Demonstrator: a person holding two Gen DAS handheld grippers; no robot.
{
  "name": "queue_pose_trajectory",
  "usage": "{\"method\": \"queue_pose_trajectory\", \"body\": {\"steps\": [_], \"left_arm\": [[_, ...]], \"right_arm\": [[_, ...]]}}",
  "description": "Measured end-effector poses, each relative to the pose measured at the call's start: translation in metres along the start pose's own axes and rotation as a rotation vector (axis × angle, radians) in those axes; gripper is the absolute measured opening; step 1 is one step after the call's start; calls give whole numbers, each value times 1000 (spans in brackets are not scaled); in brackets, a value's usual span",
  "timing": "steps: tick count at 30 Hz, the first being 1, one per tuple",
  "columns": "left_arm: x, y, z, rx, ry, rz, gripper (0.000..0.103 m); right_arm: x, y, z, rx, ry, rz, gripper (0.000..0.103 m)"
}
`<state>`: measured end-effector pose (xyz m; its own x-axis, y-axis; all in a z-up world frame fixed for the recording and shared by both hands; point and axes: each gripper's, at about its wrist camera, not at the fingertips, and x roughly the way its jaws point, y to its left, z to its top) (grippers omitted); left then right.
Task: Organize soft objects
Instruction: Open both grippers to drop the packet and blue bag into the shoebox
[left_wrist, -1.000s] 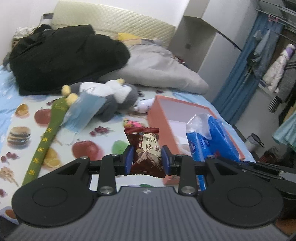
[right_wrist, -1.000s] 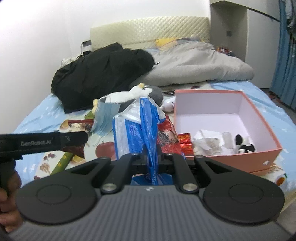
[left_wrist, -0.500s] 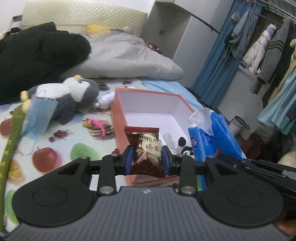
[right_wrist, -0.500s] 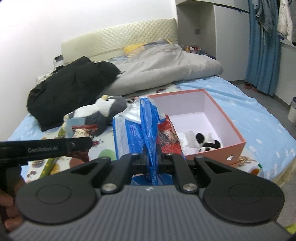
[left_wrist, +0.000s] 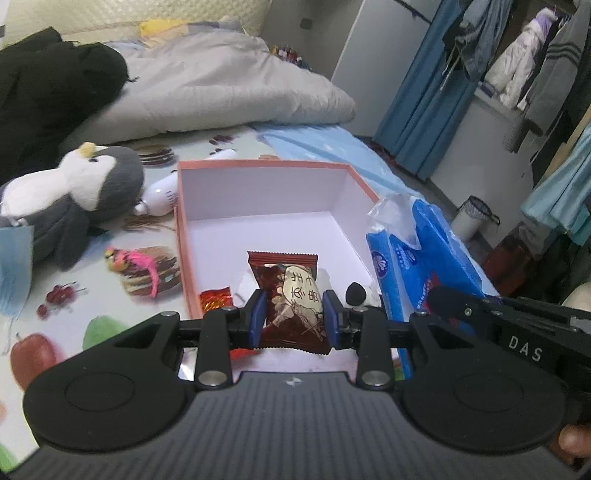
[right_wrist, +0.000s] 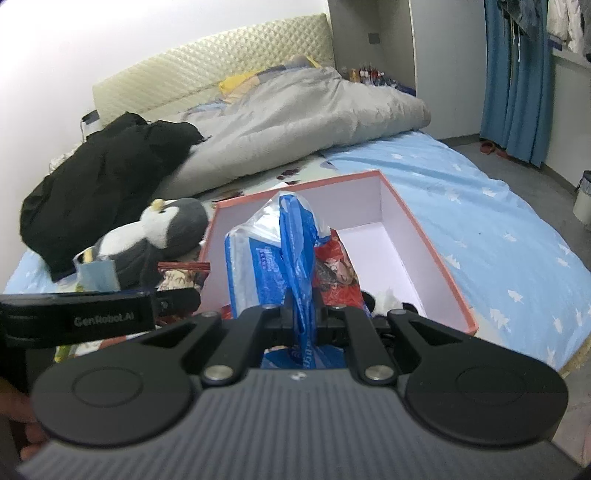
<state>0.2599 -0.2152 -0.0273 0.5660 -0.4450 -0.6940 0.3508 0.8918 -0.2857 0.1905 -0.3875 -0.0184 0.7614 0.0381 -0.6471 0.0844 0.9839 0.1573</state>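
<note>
Now you hold one snack packet (left_wrist: 293, 308) clenched in your left gripper (left_wrist: 293, 320) and one blue tissue pack (right_wrist: 275, 266) in your right gripper (right_wrist: 302, 314); both have moved over the one pink box (left_wrist: 183, 236), which holds perhaps two small items.

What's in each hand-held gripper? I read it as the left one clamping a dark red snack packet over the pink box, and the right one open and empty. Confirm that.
The right hand-held gripper is not open and empty: the right wrist view shows it shut on the blue tissue pack. The rest holds: the left hand-held gripper clamps the dark red snack packet over the pink box.
</note>
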Motion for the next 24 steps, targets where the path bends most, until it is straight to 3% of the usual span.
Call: {"method": "queue_pose_trajectory", "body": {"steps": [10,16,19,21,24], "left_arm": [[89,1,36,7,90,12,38],[120,5,46,12,117,19,39],[124,8,45,17,128,24,40],[124,10,44,20,129,28,45],[114,12,42,23,115,28,47]], "right_arm": [[84,-37,18,38,116,-14,10],[120,-45,15,61,180,-7,12],[127,-46,14,71,200,-9,20],[128,-47,14,79,204,-9,37],[121,-45,14,84,191,3,38]]}}
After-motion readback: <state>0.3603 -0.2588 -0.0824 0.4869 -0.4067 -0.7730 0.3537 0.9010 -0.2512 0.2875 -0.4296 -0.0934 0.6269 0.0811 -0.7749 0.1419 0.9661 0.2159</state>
